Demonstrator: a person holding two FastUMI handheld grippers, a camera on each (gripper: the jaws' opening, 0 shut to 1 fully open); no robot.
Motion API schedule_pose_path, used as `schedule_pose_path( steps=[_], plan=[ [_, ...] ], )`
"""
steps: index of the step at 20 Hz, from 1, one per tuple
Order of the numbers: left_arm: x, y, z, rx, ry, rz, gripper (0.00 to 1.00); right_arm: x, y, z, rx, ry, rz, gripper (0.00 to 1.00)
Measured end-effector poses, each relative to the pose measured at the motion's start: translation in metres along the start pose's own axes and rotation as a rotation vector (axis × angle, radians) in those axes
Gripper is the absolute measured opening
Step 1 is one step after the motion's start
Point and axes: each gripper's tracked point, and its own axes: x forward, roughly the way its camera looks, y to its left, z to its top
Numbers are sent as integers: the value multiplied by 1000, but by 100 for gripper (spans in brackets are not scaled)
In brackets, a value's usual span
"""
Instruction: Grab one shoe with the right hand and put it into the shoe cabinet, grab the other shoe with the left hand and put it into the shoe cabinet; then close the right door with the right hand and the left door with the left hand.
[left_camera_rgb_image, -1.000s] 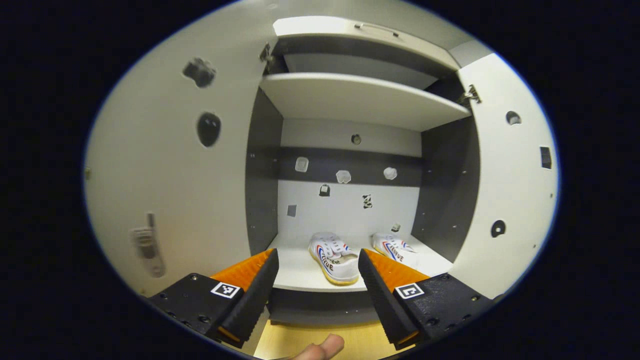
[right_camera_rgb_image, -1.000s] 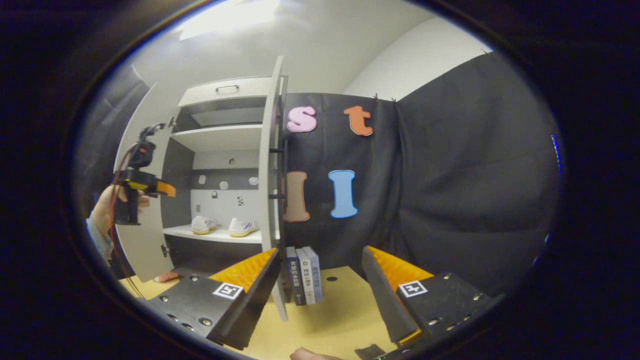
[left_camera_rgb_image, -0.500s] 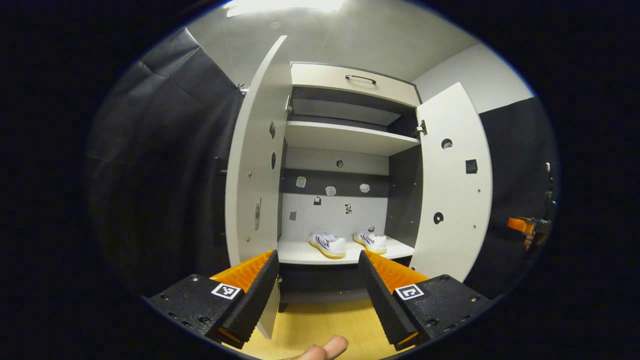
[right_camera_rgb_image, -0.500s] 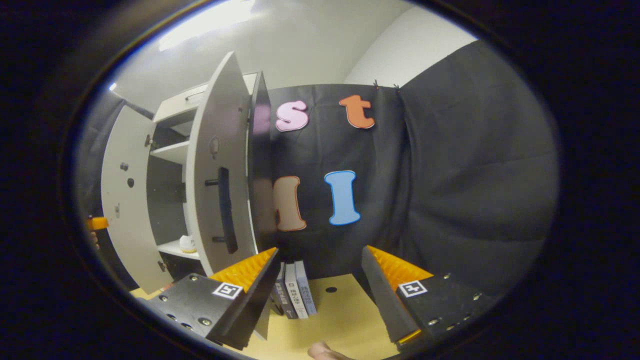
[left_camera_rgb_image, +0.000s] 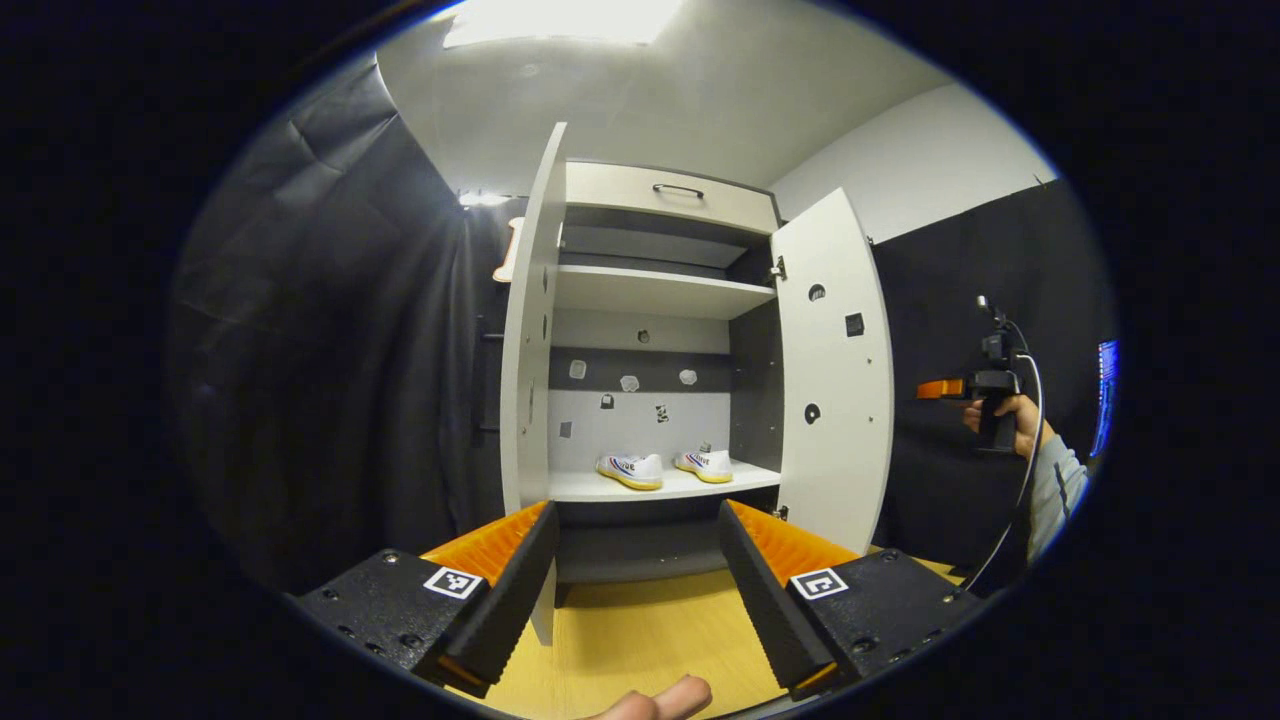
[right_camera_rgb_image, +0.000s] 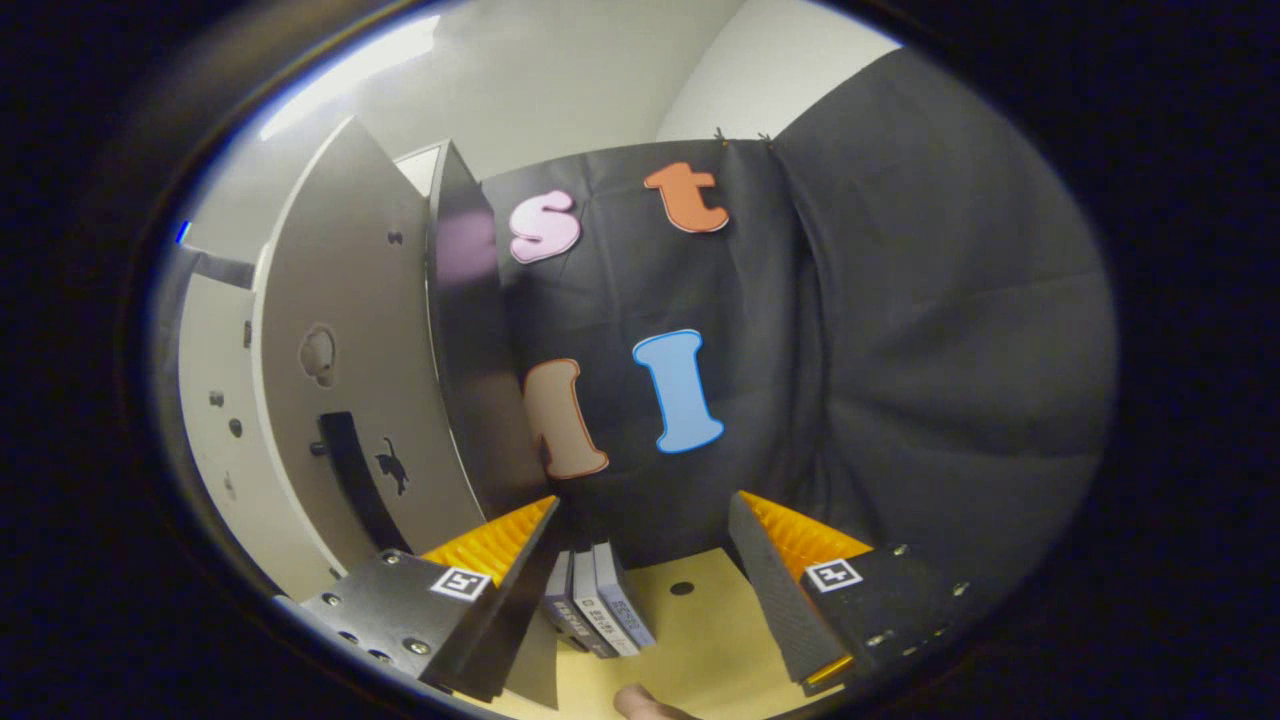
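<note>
1. Standing wide open on the yellow floor (left_camera_rgb_image: 640, 640), the shoe cabinet (left_camera_rgb_image: 655, 340) is showing both doors swung out, so the closing steps are not yet done.
2. Hanging out toward the viewer in the left gripper view, the right door (left_camera_rgb_image: 835, 370) is facing inward; in the right gripper view its outer face is showing a dark handle (right_camera_rgb_image: 352, 480). The risk I am judging here: a push on the door's edge could be skidding off or slamming it.
3. Jutting forward nearly edge-on, the left door (left_camera_rgb_image: 525, 390) is sitting just above the left gripper (left_camera_rgb_image: 635, 570), whose fingers are spread apart and holding nothing. A careless lift could be knocking the door's lower corner.
4. Hovering beside the right door's outer face, the right gripper (right_camera_rgb_image: 645, 570) is also spread apart and empty. Swinging in too low, it could be clipping the books (right_camera_rgb_image: 595, 610) standing on the floor just ahead of it.
5. Resting side by side on the lower shelf (left_camera_rgb_image: 660, 485), the two shoes (left_camera_rgb_image: 665, 466) are lying near its front edge. If a toe is overhanging, which I cannot tell, a closing door could be catching it.
</note>
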Motion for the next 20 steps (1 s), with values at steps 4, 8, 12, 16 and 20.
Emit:
schedule_pose_path(
  steps=[4, 8, 12, 16, 20],
  plan=[
    [-17, 16, 0, 6, -10, -1, 96, 6, 34, 8, -40, -11, 32, 99],
    [-22, 44, -12, -24, 23, 22, 96, 9, 81, 0, -138, 0, 85, 98],
    [-28, 72, -19, -71, 35, 54, 93, -1, 110, 3, -275, -30, 72, 89],
    [-31, 94, -21, -107, 44, 96, 96, -3, 157, -15, -216, -8, 151, 89],
    [-33, 107, -24, -101, 53, 130, 96, -8, 208, -27, -220, -23, 170, 91]
  ],
)
